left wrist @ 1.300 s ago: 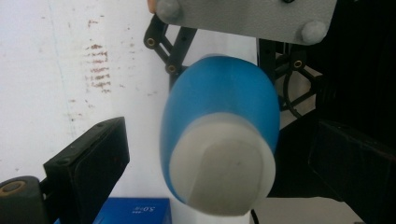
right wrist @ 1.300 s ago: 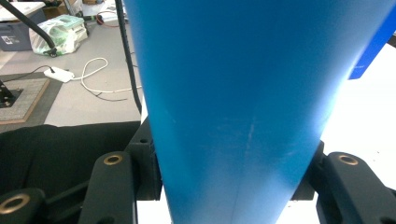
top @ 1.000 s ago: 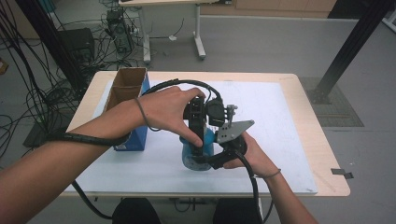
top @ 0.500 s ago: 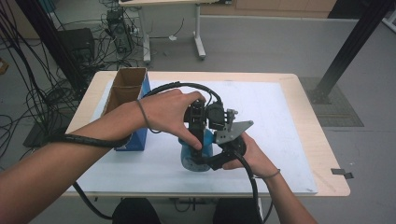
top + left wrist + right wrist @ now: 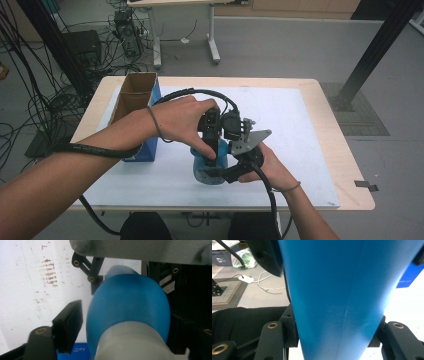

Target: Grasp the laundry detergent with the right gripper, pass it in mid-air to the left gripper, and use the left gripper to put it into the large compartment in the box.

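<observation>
Hardly shifted since the earlier frame: both hands in the same spot, only the jaws of the left gripper (image 5: 214, 150) just drawn in from a wide spread to a much narrower gap, with the blue bottle (image 5: 204, 170) between them.

Stands upright on the white sheet (image 5: 305, 120), that bottle, near the front edge of the wooden table (image 5: 350, 165) and just to the right of an open cardboard box with blue sides (image 5: 134, 97). Reaches down onto it from above, the left gripper, gripped by the left hand (image 5: 182, 119), forearm crossing in from the lower left with a black cable looped round it.

In the left gripper view: looks down on the bottle's rounded blue shoulder, with a white cap or neck closest to the camera. Shows one black jaw just beside the blue wall, a thin sliver of white between pad and plastic; other jaw lost in the dark behind the bottle. Cannot tell whether these pads press or merely flank it.

Comes in level from the right, the right gripper (image 5: 235, 167), grey three-cornered plate on top, right hand (image 5: 265, 167) behind it. In the right gripper view: pinches the bottle's body, one black jaw tight against each side of the blue wall, near its lower part.
</observation>
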